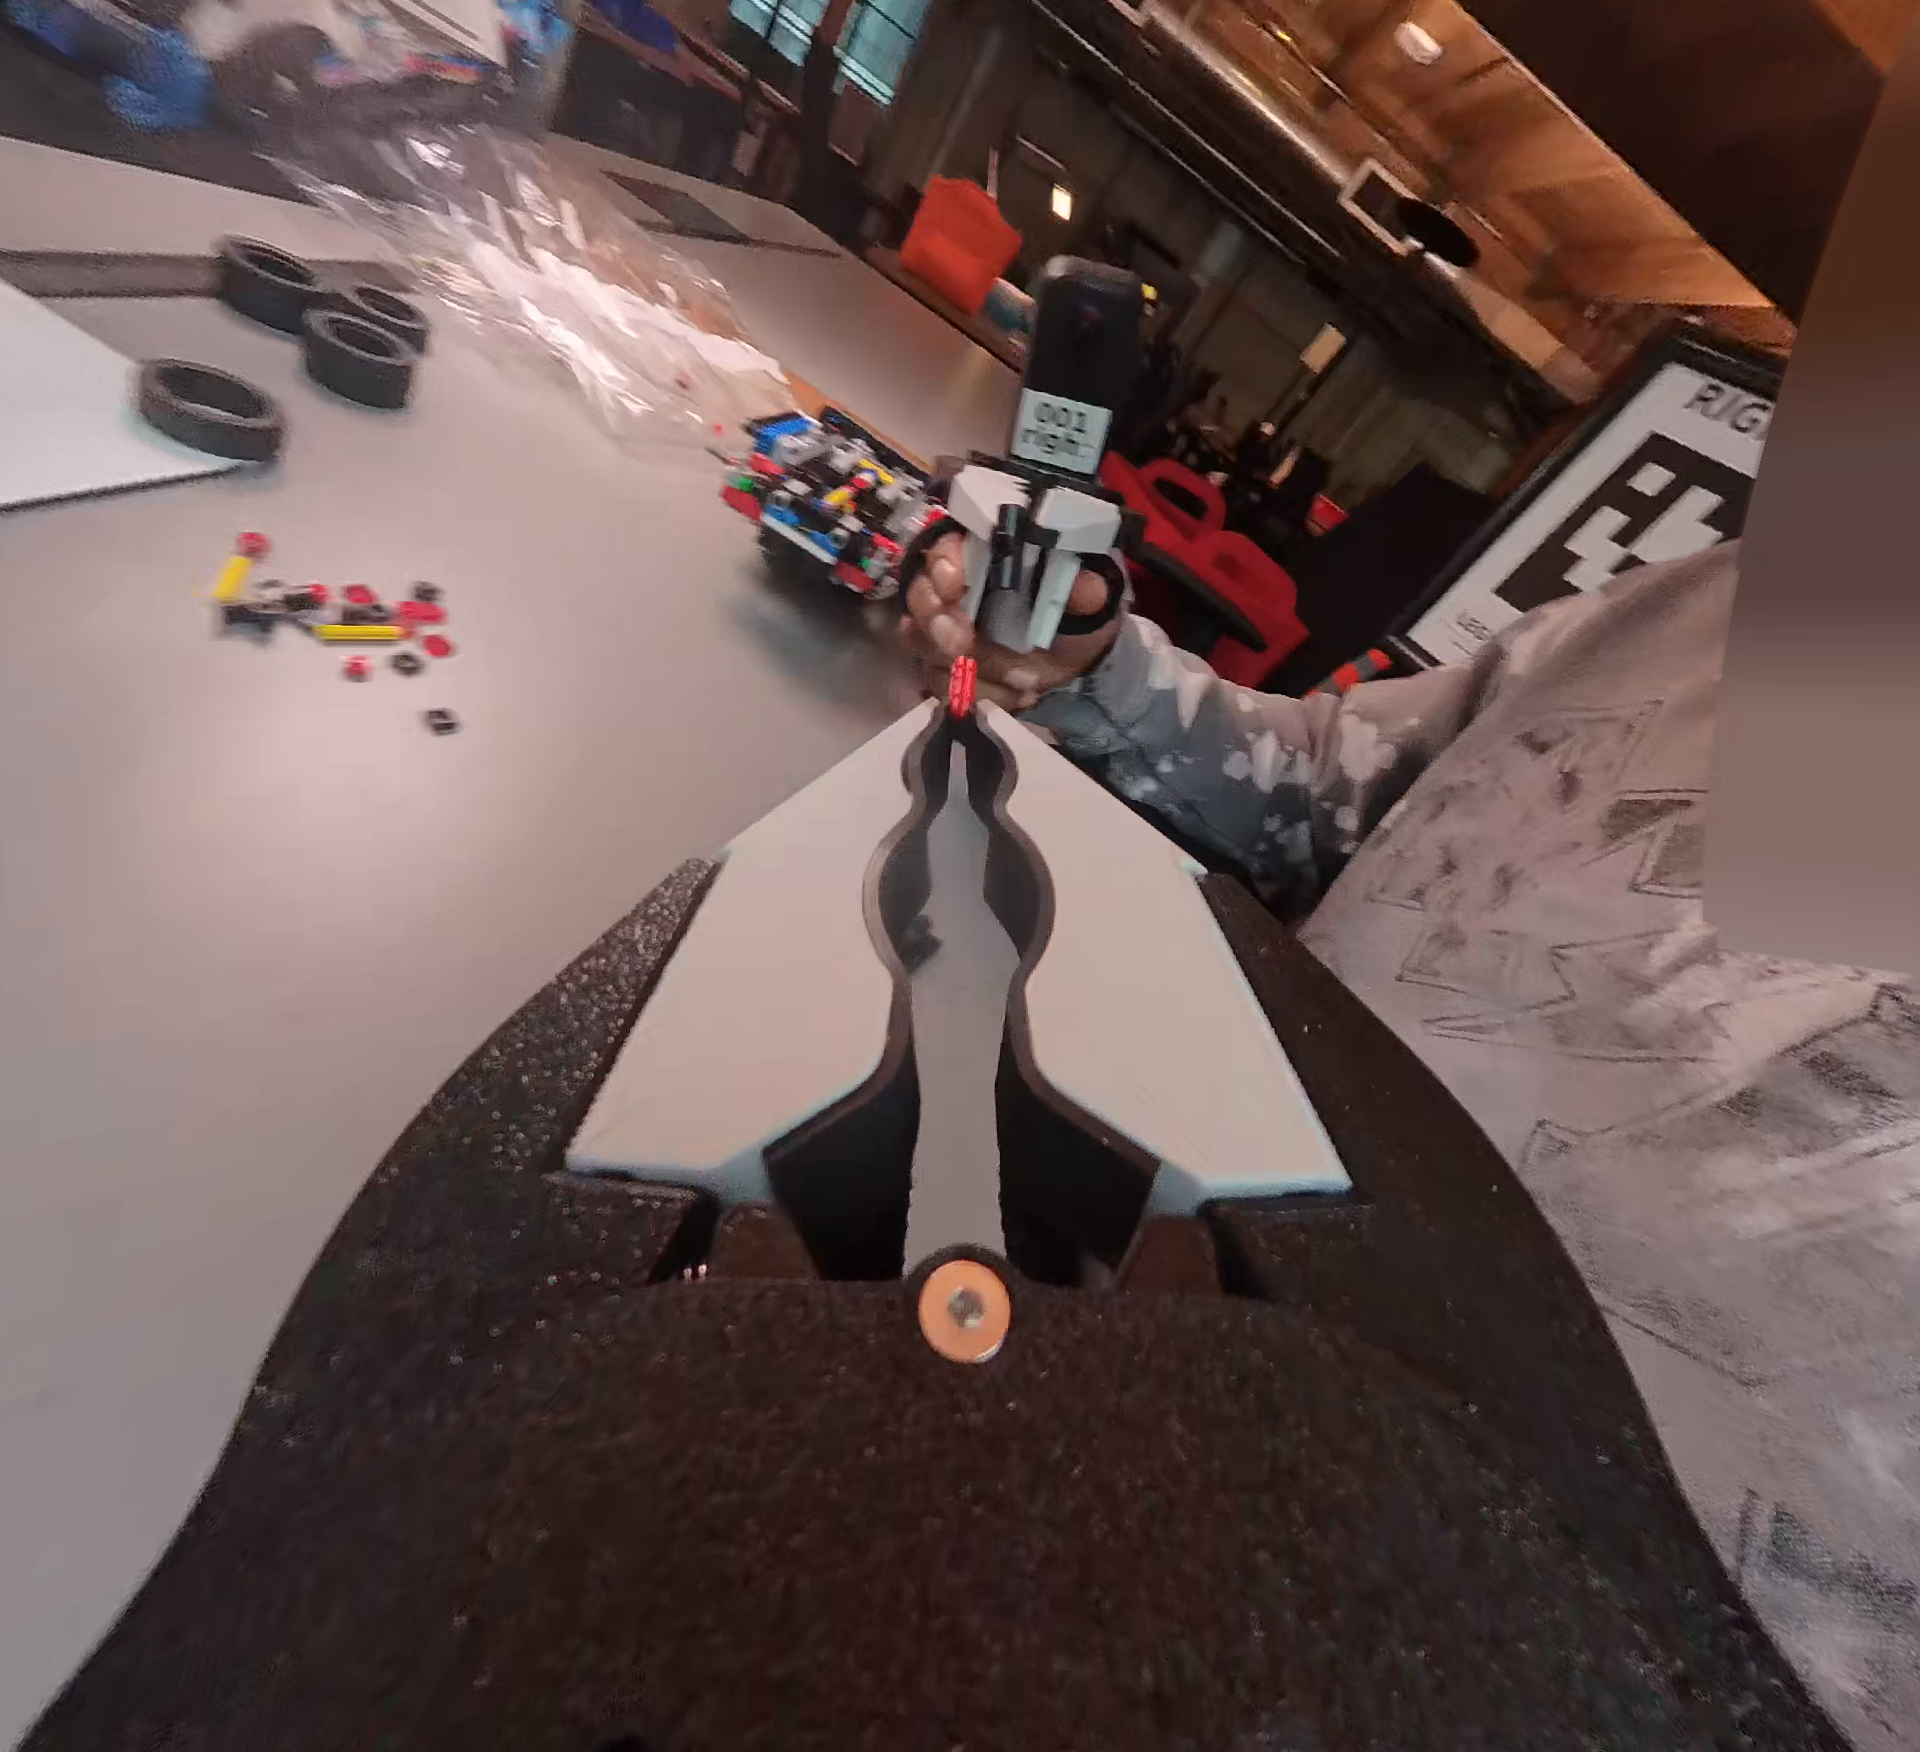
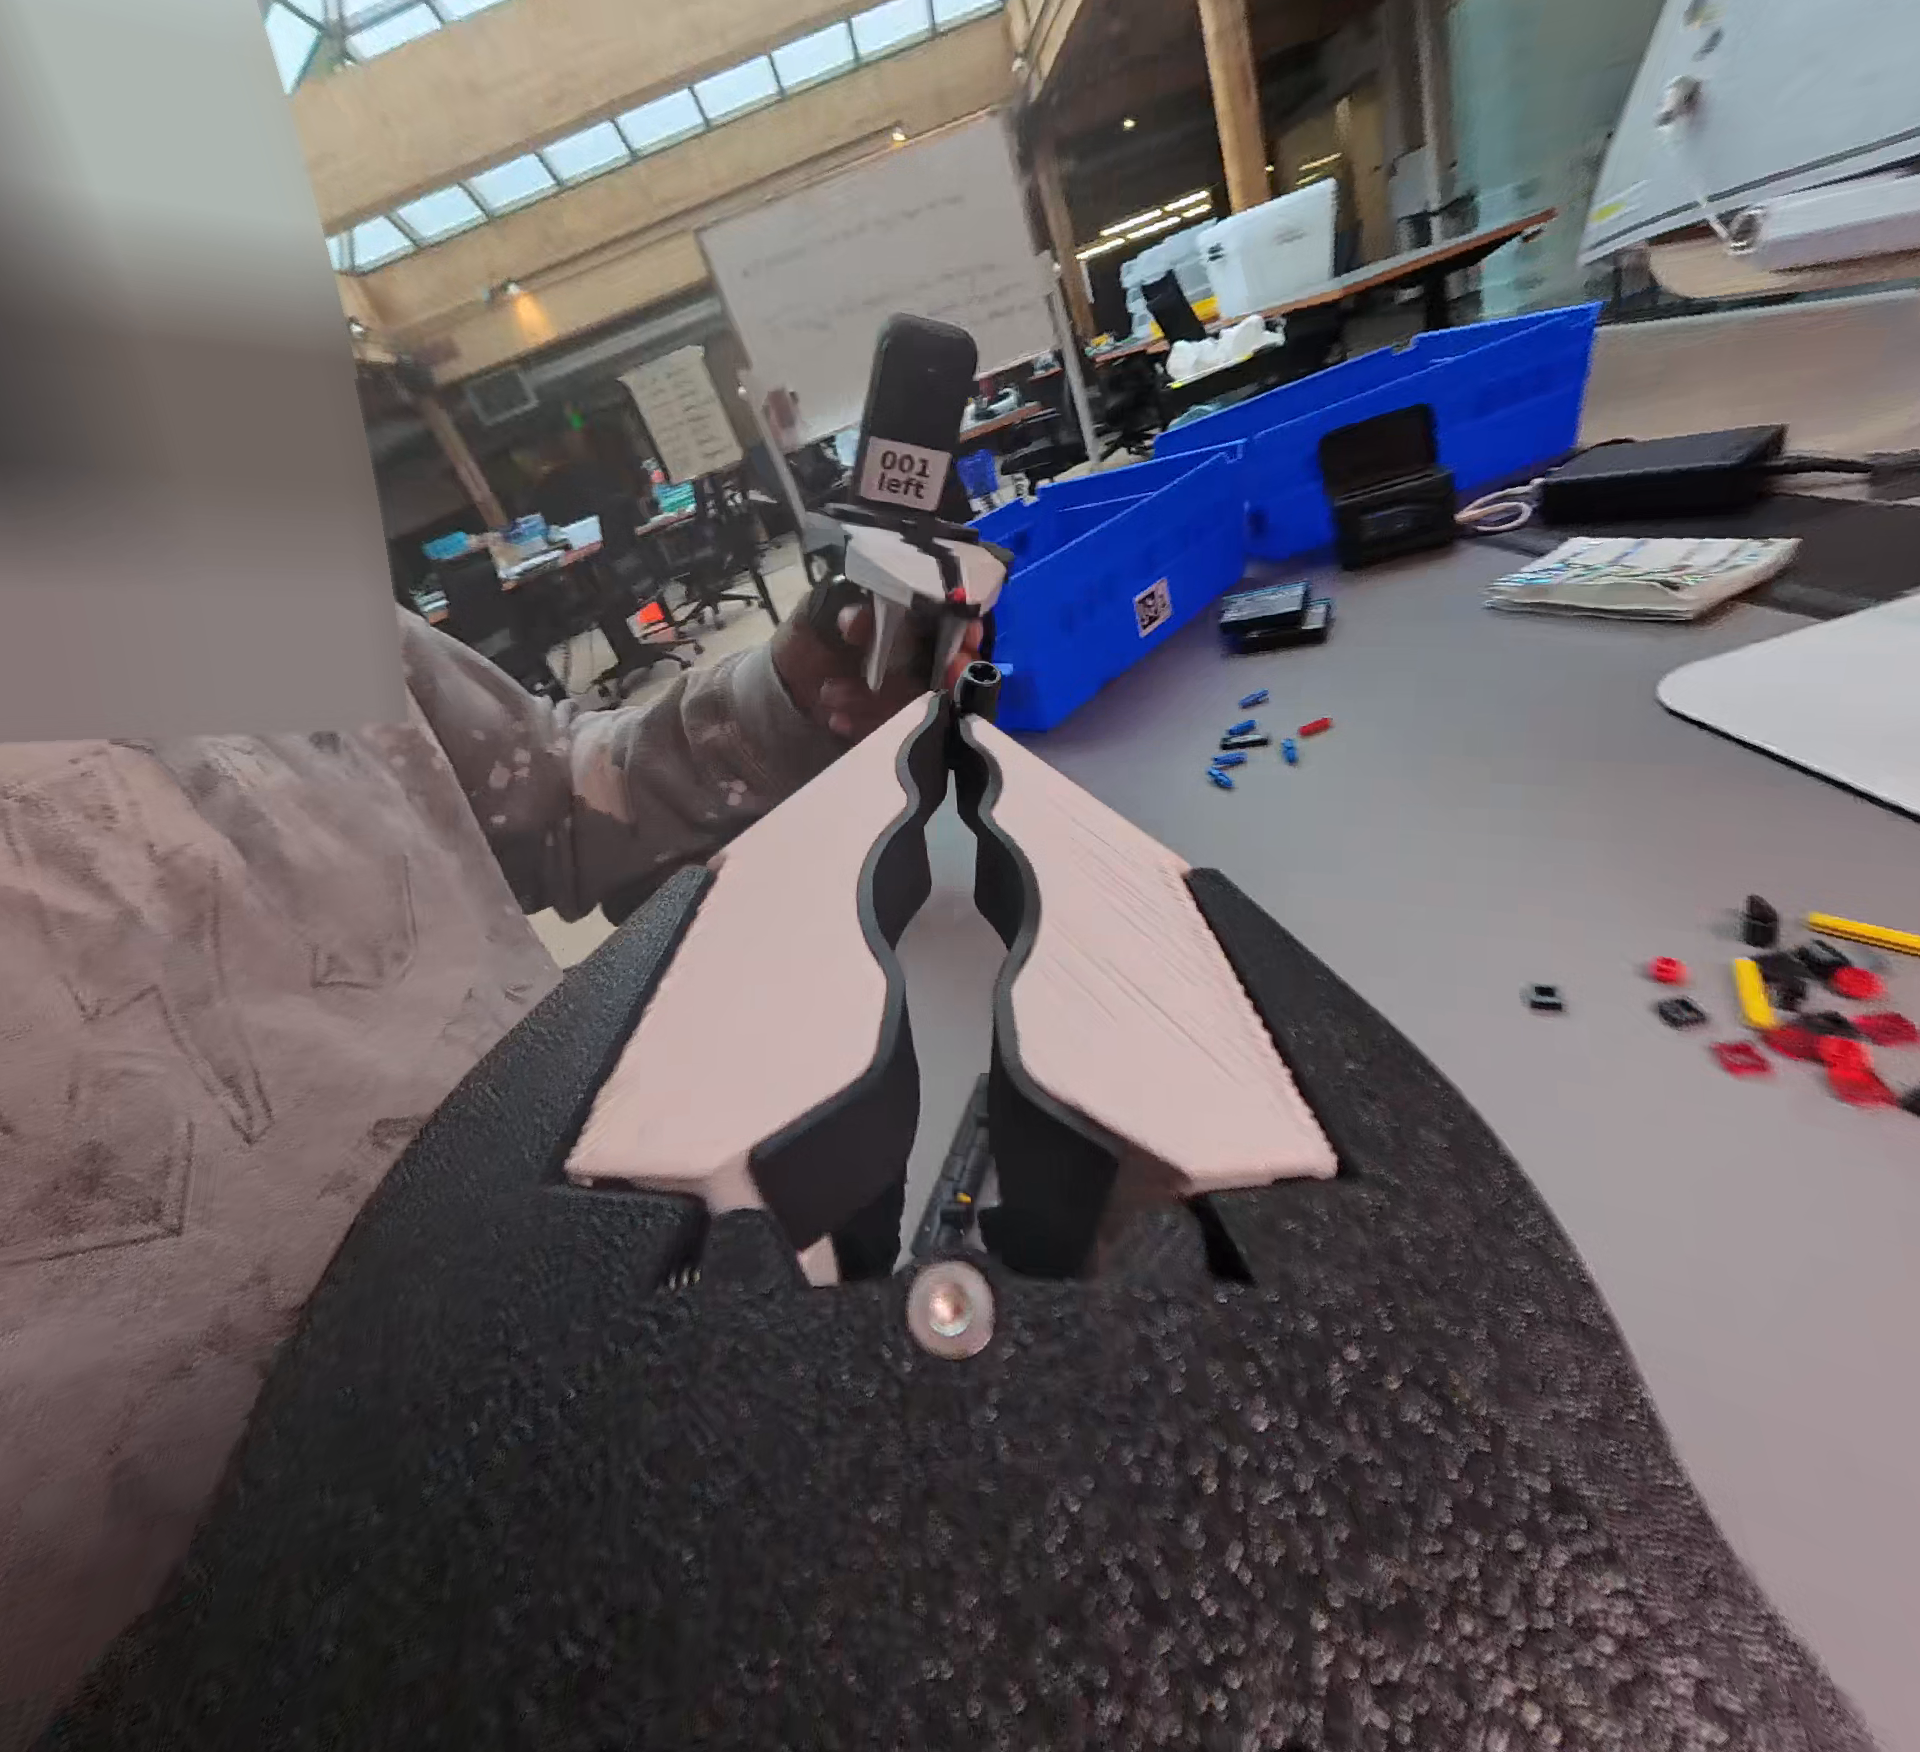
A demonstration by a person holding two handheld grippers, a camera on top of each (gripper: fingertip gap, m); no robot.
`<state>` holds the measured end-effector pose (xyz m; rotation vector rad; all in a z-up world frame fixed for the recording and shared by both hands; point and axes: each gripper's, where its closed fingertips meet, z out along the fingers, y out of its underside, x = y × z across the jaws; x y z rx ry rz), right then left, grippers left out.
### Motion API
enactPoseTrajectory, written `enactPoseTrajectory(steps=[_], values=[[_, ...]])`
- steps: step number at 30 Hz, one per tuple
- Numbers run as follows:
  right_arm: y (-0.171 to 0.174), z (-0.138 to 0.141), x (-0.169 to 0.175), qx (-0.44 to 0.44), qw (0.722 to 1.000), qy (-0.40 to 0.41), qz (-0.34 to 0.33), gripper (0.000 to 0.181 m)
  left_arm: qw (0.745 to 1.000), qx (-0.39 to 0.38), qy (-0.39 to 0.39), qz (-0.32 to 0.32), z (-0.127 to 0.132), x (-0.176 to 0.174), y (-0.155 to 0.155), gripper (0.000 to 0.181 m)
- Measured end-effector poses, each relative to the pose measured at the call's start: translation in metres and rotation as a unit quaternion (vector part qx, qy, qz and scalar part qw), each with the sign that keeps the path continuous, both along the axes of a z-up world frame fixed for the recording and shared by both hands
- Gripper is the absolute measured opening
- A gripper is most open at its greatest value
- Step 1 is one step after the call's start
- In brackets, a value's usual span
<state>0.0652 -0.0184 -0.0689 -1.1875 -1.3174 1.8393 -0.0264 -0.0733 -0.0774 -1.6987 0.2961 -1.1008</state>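
Note:
My left gripper is shut on a small red toy-brick piece that sticks out past its fingertips, raised above the grey table. My right gripper is shut on a small black tubular brick piece, also raised. The two grippers face each other, tips apart. The right gripper also shows in the left wrist view with its black piece. The left gripper also shows in the right wrist view with a bit of red at its tips. A colourful brick-built vehicle lies on the table behind the right gripper.
Black tyres, clear plastic bags and loose red, yellow and black pieces lie on the table. Blue bins, small blue pins, a booklet and a white sheet are farther off. The grippers' ends are close to 11 centimetres from one another.

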Motion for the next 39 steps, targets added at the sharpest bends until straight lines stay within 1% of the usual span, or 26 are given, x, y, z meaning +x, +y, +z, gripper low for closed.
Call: enactPoseTrajectory(steps=[2, 3, 4, 5, 6, 7, 8, 10, 11, 12, 15, 16, 18, 20, 21, 23, 26, 28, 30, 31, 33, 34, 35, 36, 37, 39], values=[[-0.002, -0.005, -0.004, -0.004, 1.0, -0.011, -0.005, 0.0, 0.999, -0.013, 0.039, 0.031, -0.01, -0.018, 0.005, 0.0], [-0.008, -0.011, -0.01, 0.002, 1.0, -0.025, 0.0, 0.0, 0.995, -0.033, 0.08, 0.05, -0.022, -0.024, 0.01, 0.0], [-0.012, -0.02, -0.017, 0.018, 0.999, -0.046, -0.002, 0.0, 0.984, -0.05, 0.145, 0.093, -0.039, -0.037, 0.018, 0.001], [-0.015, -0.028, -0.022, 0.03, 0.997, -0.065, 0.0, 0.0, 0.962, -0.069, 0.223, 0.139, -0.059, -0.055, 0.025, 0.001], [-0.017, -0.036, -0.026, 0.038, 0.996, -0.084, 0.003, 0.0, 0.938, -0.09, 0.29, 0.169, -0.077, -0.072, 0.027, 0.002], [-0.018, -0.044, -0.029, 0.05, 0.993, -0.103, -0.001, 0.0, 0.921, -0.117, 0.327, 0.175, -0.094, -0.082, 0.026, 0.002], [-0.02, -0.053, -0.031, 0.068, 0.99, -0.121, -0.002, 0.0, 0.912, -0.147, 0.333, 0.189, -0.106, -0.09, 0.027, 0.003], [-0.025, -0.066, -0.033, 0.094, 0.985, -0.143, 0.0, 0.001, 0.905, -0.187, 0.325, 0.201, -0.123, -0.098, 0.028, 0.006], [-0.028, -0.068, -0.033, 0.096, 0.984, -0.147, 0.003, 0.002, 0.901, -0.196, 0.329, 0.204, -0.127, -0.101, 0.028, 0.018], [-0.03, -0.069, -0.033, 0.097, 0.984, -0.148, 0.005, 0.001, 0.901, -0.188, 0.333, 0.204, -0.126, -0.1, 0.03, 0.029], [-0.032, -0.067, -0.032, 0.099, 0.985, -0.141, 0.007, 0.001, 0.925, -0.127, 0.32, 0.16, -0.107, -0.07, 0.032, 0.04], [-0.032, -0.066, -0.032, 0.095, 0.986, -0.137, 0.008, 0.001, 0.94, -0.104, 0.297, 0.131, -0.098, -0.053, 0.031, 0.042], [-0.035, -0.063, -0.033, 0.087, 0.988, -0.127, 0.012, 0.001, 0.972, -0.062, 0.223, 0.05, -0.077, -0.011, 0.021, 0.038], [-0.039, -0.057, -0.034, 0.072, 0.991, -0.11, 0.017, 0.001, 0.989, -0.032, 0.144, -0.021, -0.058, 0.025, 0.009, 0.033], [-0.041, -0.054, -0.035, 0.061, 0.993, -0.102, 0.022, 0.001, 0.991, -0.029, 0.124, -0.039, -0.053, 0.036, 0.006, 0.032], [-0.047, -0.047, -0.036, 0.042, 0.995, -0.086, 0.031, 0.001, 0.991, -0.017, 0.121, -0.053, -0.051, 0.05, 0.005, 0.031], [-0.052, -0.045, -0.038, 0.034, 0.995, -0.081, 0.039, 0.001, 0.992, -0.005, 0.112, -0.063, -0.047, 0.06, 0.004, 0.02], [-0.055, -0.044, -0.038, 0.032, 0.996, -0.077, 0.043, 0.001, 0.993, -0.007, 0.096, -0.065, -0.044, 0.06, 0.004, 0.009], [-0.053, -0.047, -0.04, 0.038, 0.995, -0.085, 0.032, 0.002, 0.992, -0.01, 0.113, -0.057, -0.044, 0.056, 0.004, 0.006], [-0.049, -0.05, -0.042, 0.05, 0.994, -0.095, 0.017, 0.003, 0.99, -0.011, 0.133, -0.043, -0.043, 0.05, 0.005, 0.005], [-0.041, -0.058, -0.041, 0.086, 0.989, -0.119, -0.002, 0.018, 0.984, 0.0, 0.177, 0.009, -0.029, 0.025, 0.007, 0.005], [-0.038, -0.064, -0.038, 0.106, 0.985, -0.138, -0.003, 0.021, 0.976, 0.003, 0.207, 0.062, -0.018, 0.0, 0.009, 0.006], [-0.037, -0.073, -0.035, 0.134, 0.978, -0.162, 0.003, 0.022, 0.96, 0.005, 0.249, 0.129, -0.007, -0.032, 0.009, 0.005], [-0.036, -0.083, -0.03, 0.168, 0.968, -0.186, 0.009, 0.022, 0.932, 0.0, 0.301, 0.201, 0.004, -0.07, 0.005, 0.005], [-0.036, -0.093, -0.026, 0.204, 0.956, -0.21, 0.015, 0.022, 0.897, -0.023, 0.355, 0.263, 0.01, -0.11, -0.005, 0.006], [-0.041, -0.109, -0.017, 0.254, 0.934, -0.247, 0.042, 0.022, 0.82, -0.097, 0.434, 0.361, 0.011, -0.183, -0.036, 0.006]])
